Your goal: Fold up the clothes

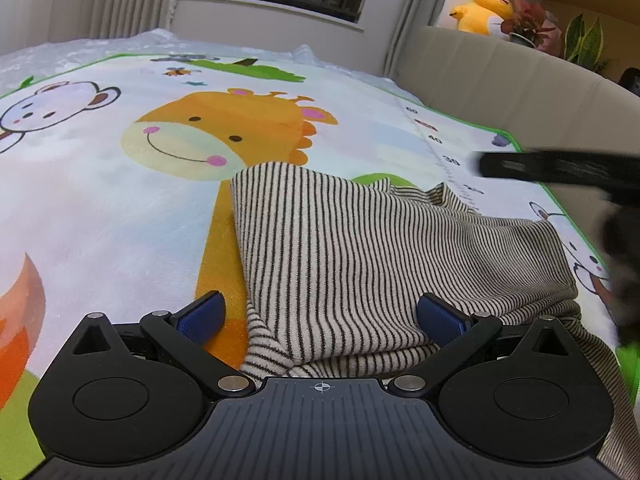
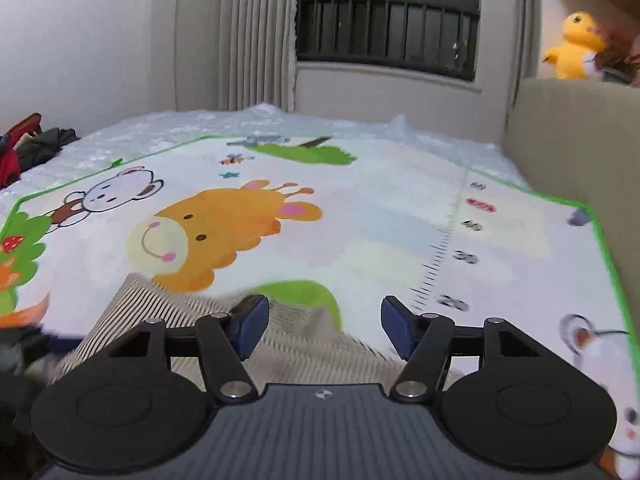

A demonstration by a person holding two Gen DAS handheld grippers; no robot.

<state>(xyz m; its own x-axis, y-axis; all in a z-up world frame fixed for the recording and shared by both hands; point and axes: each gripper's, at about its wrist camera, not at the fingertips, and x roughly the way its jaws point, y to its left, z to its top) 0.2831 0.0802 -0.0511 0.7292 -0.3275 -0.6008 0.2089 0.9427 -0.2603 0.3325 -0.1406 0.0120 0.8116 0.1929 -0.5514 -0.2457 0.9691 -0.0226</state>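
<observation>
A cream garment with thin dark stripes (image 1: 360, 248) lies partly folded on the cartoon giraffe mat (image 1: 100, 200), with rumpled layers at its near right. My left gripper (image 1: 322, 316) is low over its near edge with the jaws wide open. The cloth lies between the blue pads (image 1: 440, 316), and they do not pinch it. In the right wrist view my right gripper (image 2: 326, 330) hovers open above the far edge of the striped garment (image 2: 180, 312), with nothing between its pads. One of its fingers (image 1: 540, 168) shows as a blurred black bar at the right of the left wrist view.
The mat (image 2: 380, 220) covers a bed. A beige padded headboard (image 1: 500, 92) runs along the right, with a yellow plush toy (image 1: 484, 8) and plants on top. Curtains and a dark window stand behind. Dark and red clothes (image 2: 36, 144) lie at the far left.
</observation>
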